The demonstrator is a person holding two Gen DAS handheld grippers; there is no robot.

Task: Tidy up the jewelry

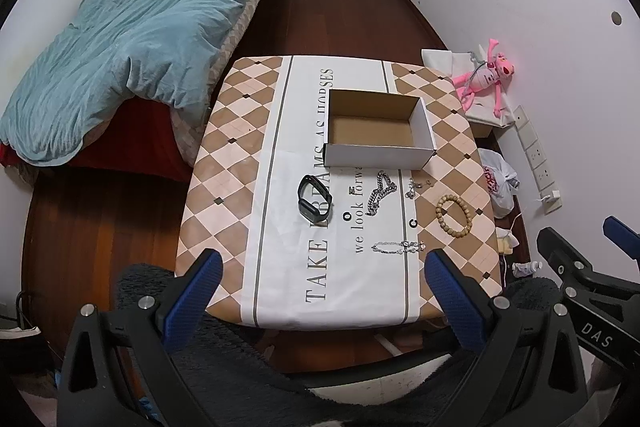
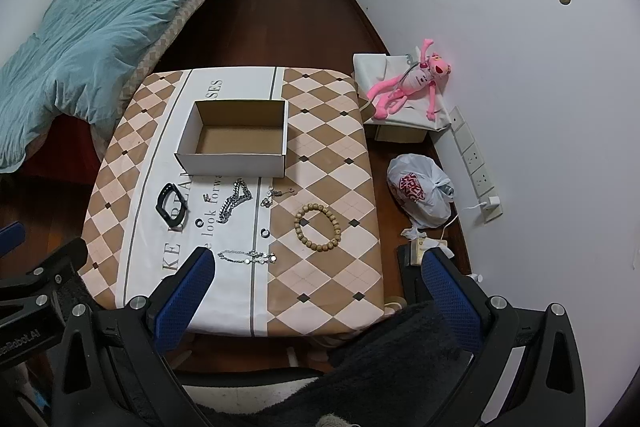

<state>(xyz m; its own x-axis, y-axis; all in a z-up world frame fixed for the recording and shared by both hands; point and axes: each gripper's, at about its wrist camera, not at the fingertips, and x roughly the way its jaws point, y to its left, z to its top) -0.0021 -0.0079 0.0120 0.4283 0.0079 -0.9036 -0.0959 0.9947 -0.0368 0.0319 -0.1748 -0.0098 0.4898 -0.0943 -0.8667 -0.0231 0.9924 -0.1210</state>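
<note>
An empty white cardboard box (image 1: 378, 129) (image 2: 236, 139) stands on a small table with a diamond-patterned cloth (image 1: 236, 147) (image 2: 332, 155). In front of it lie a black watch (image 1: 315, 201) (image 2: 171, 202), a heavy silver chain (image 1: 380, 193) (image 2: 236, 201), a wooden bead bracelet (image 1: 454, 217) (image 2: 317, 228), a thin silver bracelet (image 1: 396, 247) (image 2: 246, 255), small silver earrings (image 1: 414, 187) (image 2: 276, 195) and two small dark rings (image 1: 347, 216) (image 1: 413, 223). My left gripper (image 1: 322, 267) and my right gripper (image 2: 318, 265) hover open above the table's near edge, holding nothing.
A bed with a blue quilt (image 1: 132, 39) (image 2: 80, 47) stands at the left. A pink plush toy (image 1: 490, 75) (image 2: 412, 83) lies on a covered box by the right wall. On the dark wood floor sits a white plastic bag (image 1: 498, 183) (image 2: 422, 193) beside a power strip (image 2: 476, 167).
</note>
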